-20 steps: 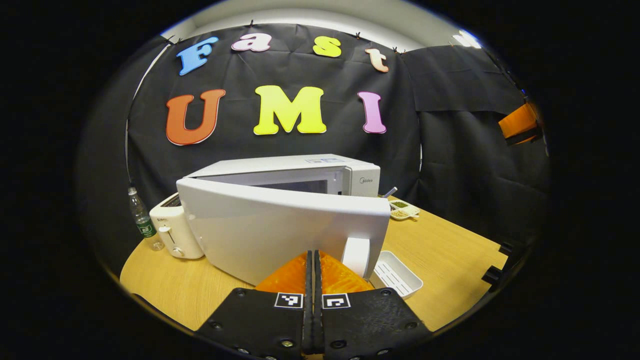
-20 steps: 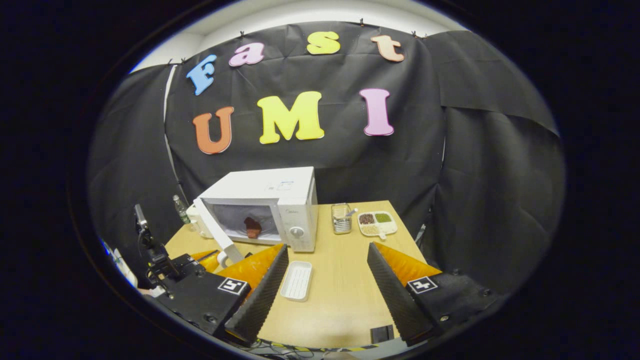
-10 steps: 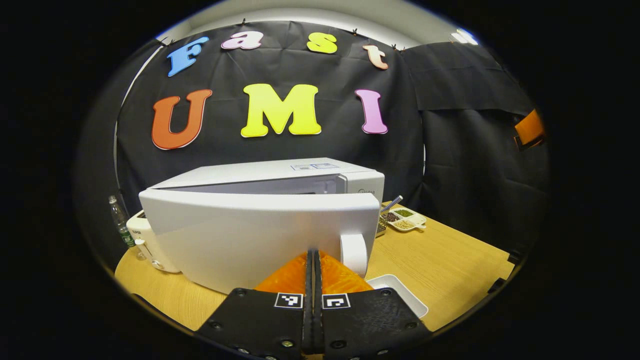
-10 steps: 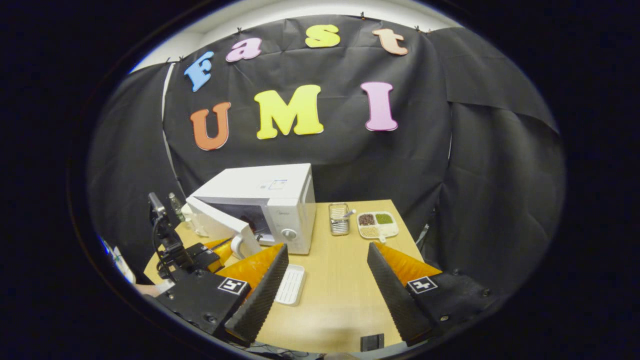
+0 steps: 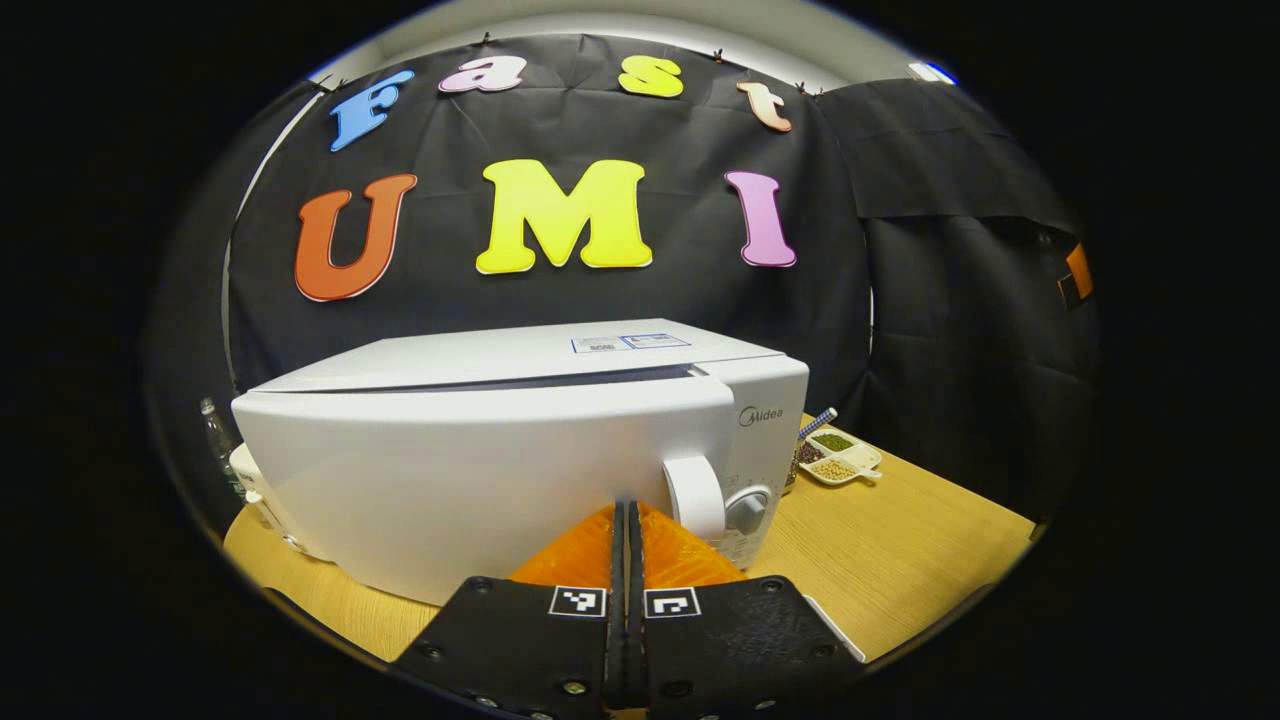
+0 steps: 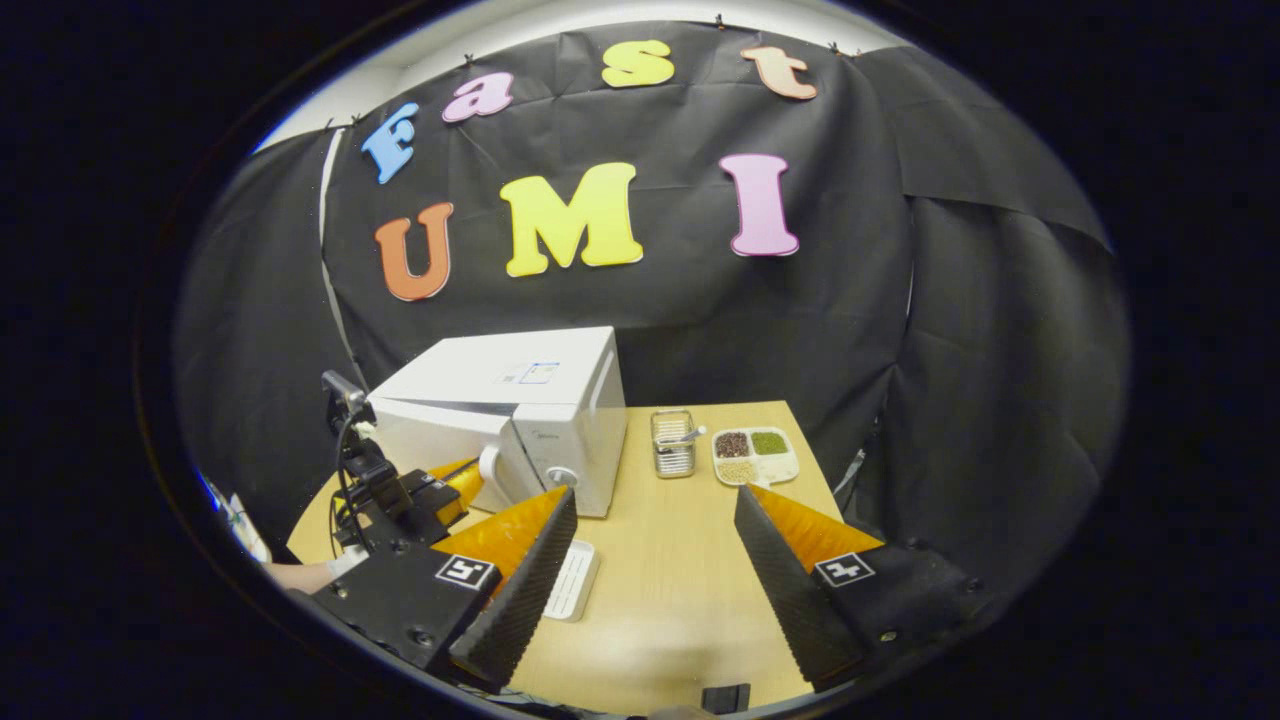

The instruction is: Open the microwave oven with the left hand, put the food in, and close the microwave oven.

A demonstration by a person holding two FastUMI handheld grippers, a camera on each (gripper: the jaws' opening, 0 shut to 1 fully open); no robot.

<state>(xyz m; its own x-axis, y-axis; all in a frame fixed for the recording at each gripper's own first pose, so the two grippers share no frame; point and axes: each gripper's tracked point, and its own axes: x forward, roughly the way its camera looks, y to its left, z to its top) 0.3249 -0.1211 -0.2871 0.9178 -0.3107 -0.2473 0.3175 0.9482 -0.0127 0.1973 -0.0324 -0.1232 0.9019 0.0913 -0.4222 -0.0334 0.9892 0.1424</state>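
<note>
Left gripper (image 5: pixel 628 515): jaws pressed together, nothing between them, level and pointing forward. Right gripper (image 6: pixel 650 505): jaws spread wide, empty, held above the surface's near edge. In the right gripper view, the left gripper (image 6: pixel 452 478) sits low at left.

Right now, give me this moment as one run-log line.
phase: closing | microwave door: nearly shut | left gripper: shut, pushing door | right gripper: open, empty

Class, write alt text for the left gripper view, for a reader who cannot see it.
A shut left gripper points at the door of a white microwave, which is nearly closed, with a thin gap along the top. The microwave stands on a wooden table; a divided dish of beans sits to its right.
</note>
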